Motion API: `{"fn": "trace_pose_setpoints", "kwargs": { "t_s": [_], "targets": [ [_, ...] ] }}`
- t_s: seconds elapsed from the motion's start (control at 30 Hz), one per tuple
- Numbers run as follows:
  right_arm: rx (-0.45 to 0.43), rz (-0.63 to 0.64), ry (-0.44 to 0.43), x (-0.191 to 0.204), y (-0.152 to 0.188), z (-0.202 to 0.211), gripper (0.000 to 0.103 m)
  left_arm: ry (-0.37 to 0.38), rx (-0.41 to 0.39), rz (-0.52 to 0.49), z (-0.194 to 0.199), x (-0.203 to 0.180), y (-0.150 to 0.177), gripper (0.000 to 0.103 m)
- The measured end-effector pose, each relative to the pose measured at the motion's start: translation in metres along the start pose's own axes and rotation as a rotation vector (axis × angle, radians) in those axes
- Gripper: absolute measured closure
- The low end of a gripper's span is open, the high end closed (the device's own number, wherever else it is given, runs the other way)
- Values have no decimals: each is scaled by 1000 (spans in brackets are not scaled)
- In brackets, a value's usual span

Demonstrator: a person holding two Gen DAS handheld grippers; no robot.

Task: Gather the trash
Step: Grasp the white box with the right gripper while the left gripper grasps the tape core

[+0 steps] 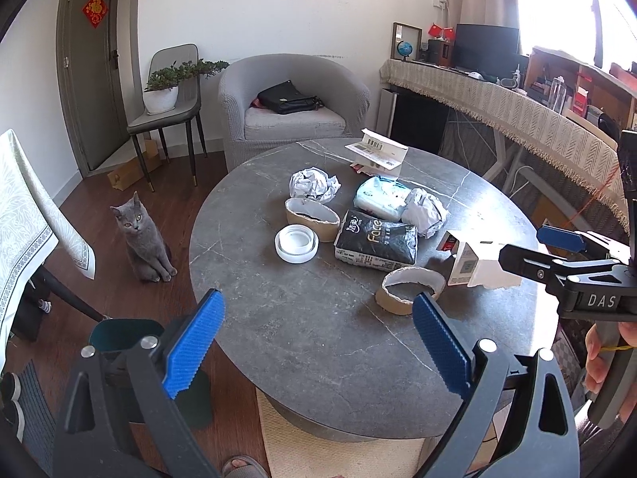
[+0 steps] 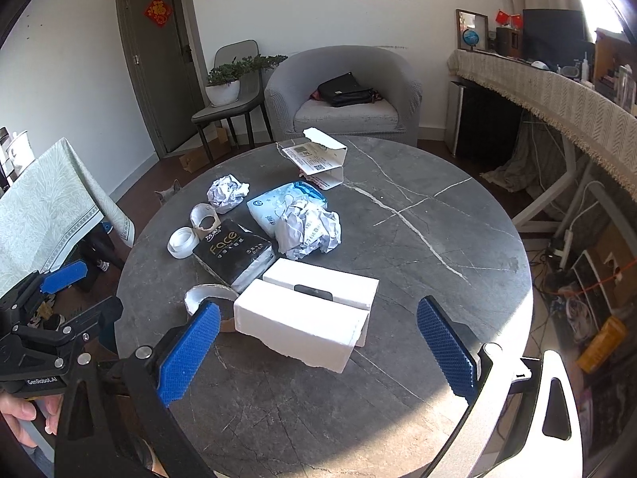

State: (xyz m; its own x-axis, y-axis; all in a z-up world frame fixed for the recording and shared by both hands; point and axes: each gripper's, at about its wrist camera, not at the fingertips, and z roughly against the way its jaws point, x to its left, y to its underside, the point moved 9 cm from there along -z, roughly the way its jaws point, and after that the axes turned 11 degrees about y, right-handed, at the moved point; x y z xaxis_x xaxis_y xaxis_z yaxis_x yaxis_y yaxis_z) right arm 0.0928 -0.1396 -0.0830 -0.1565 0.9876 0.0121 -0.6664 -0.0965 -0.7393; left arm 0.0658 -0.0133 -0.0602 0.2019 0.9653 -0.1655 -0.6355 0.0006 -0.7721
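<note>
Nearest the lens, at the bottom of the right wrist view, the right gripper (image 2: 318, 352) hangs with its jaws spread wide and empty over the round grey marble surface (image 2: 438, 271). Just beyond them lies a torn white carton (image 2: 306, 318), open and hollow: likely light, stiff along its folds, soft at the ragged edge, so a pinch across one side wall looks best. At lower centre of the left wrist view, the left gripper (image 1: 318, 344) is likewise spread and holds nothing; a torn cardboard ring (image 1: 412, 285) sits just past it, thin-walled and easy to crush, best pinched across its rim. Mid-frame lie a black "Face" tissue pack (image 1: 376, 241), soft and probably slippery in its film, a white plastic lid (image 1: 296, 243), rigid and low, and a second cardboard ring (image 1: 312, 219). Farther up are two crumpled paper balls (image 1: 314, 185) (image 1: 424, 211), springy and nearly weightless, a pale blue tissue pack (image 1: 382, 197), and a folded printed carton (image 1: 378, 151) at the far edge.
</note>
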Motion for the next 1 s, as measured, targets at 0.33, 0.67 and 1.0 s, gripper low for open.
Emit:
{"fn": "trace_pose_setpoints", "kwargs": {
  "t_s": [0.33,0.67,1.0],
  "targets": [
    [84,-51,109,6,7,-38,6,67,-3,-16,1,1,2,21],
    [97,-123,34,5,-1,-47,22,151,22,-30,-11,-12,13,24],
    [25,-167,1,-23,-17,-23,22,161,84,-33,-39,-40,19,24]
  ]
}}
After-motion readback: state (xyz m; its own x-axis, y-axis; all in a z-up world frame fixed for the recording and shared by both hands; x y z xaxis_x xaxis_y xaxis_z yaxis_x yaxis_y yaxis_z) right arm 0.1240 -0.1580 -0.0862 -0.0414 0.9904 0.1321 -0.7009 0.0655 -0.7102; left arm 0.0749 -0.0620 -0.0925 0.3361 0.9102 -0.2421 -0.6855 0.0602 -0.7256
